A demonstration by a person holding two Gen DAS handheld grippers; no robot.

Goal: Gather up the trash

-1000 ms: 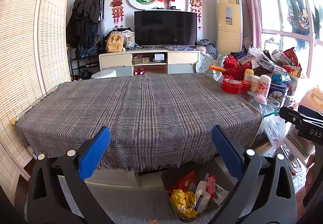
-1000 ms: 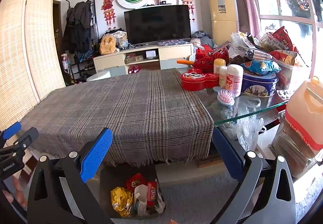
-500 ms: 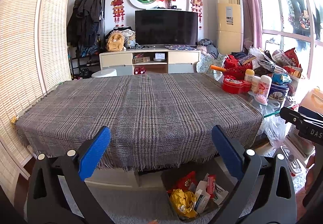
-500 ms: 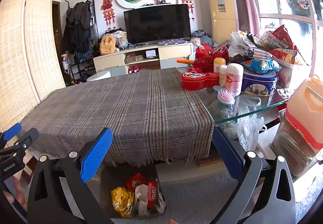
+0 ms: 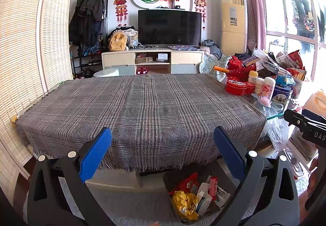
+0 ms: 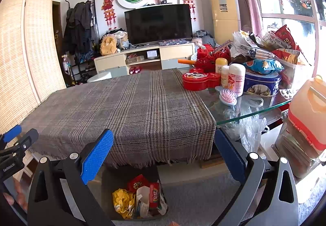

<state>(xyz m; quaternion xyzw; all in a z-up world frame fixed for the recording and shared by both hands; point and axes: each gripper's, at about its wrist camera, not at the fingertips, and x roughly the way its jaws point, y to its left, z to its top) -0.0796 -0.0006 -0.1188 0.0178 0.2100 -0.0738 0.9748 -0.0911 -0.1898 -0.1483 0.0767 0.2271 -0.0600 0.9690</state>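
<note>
A grey bin (image 5: 170, 181) stands on the floor below the table's front edge, holding a yellow crumpled wrapper (image 5: 184, 203), a red snack bag (image 5: 188, 183) and white cartons. It also shows in the right wrist view (image 6: 108, 181). My left gripper (image 5: 163, 149) is open and empty, held in front of the plaid tablecloth (image 5: 138, 108). My right gripper (image 6: 163, 151) is open and empty, to the right of the left one, above the bin. No trash lies on the cloth (image 6: 130, 108).
At the table's right end, on bare glass (image 6: 254, 112), stand red tins (image 6: 200, 81), bottles (image 6: 236, 79), a blue tin (image 6: 261, 84), a pink hairbrush (image 6: 228, 95) and snack bags. An orange jug (image 6: 309, 112) sits far right. A TV stand is behind.
Both grippers have stayed almost still; the views shifted only slightly. Nothing was taken or let go.
</note>
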